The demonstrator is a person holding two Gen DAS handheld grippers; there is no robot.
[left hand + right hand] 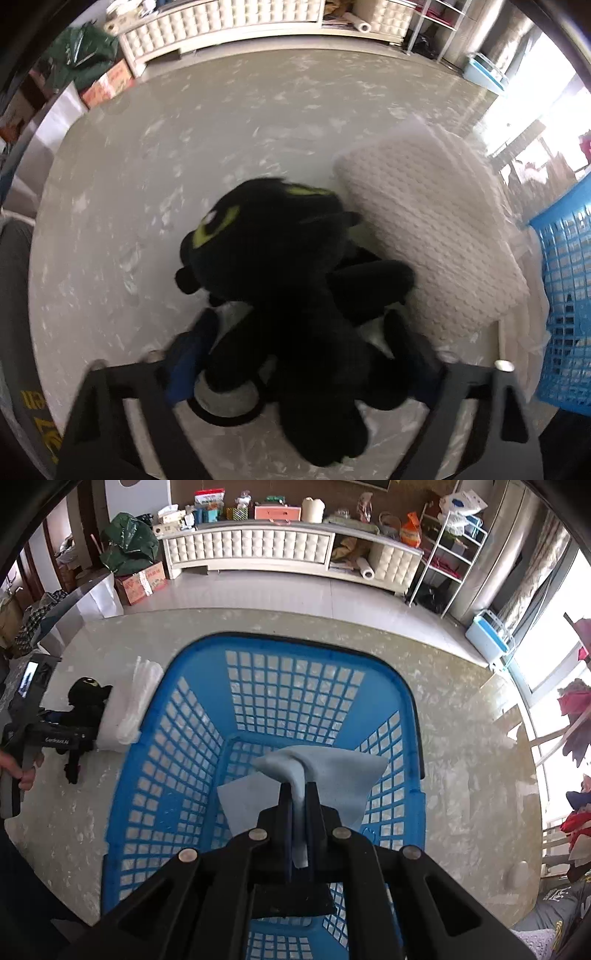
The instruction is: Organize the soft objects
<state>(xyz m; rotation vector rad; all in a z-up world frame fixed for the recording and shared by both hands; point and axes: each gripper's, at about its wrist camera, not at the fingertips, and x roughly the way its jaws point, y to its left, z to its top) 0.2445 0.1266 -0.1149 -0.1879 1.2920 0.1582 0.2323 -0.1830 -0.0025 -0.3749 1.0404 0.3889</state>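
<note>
A black plush dragon with green eyes (280, 273) lies on the marble table between my left gripper's (295, 332) fingers, which close around its body. A white knitted cushion (428, 236) lies just right of it. My right gripper (299, 790) is shut on a light blue cloth (325, 775) and holds it over the inside of the blue plastic basket (199, 738). In the right wrist view the plush (86, 705), the cushion (129, 705) and the left gripper (55, 734) sit left of the basket.
The basket's edge (565, 280) shows at the right of the left wrist view, beside the cushion. The round marble table (461, 738) extends around the basket. A white cabinet (258, 546), boxes and a shelf rack stand on the floor beyond.
</note>
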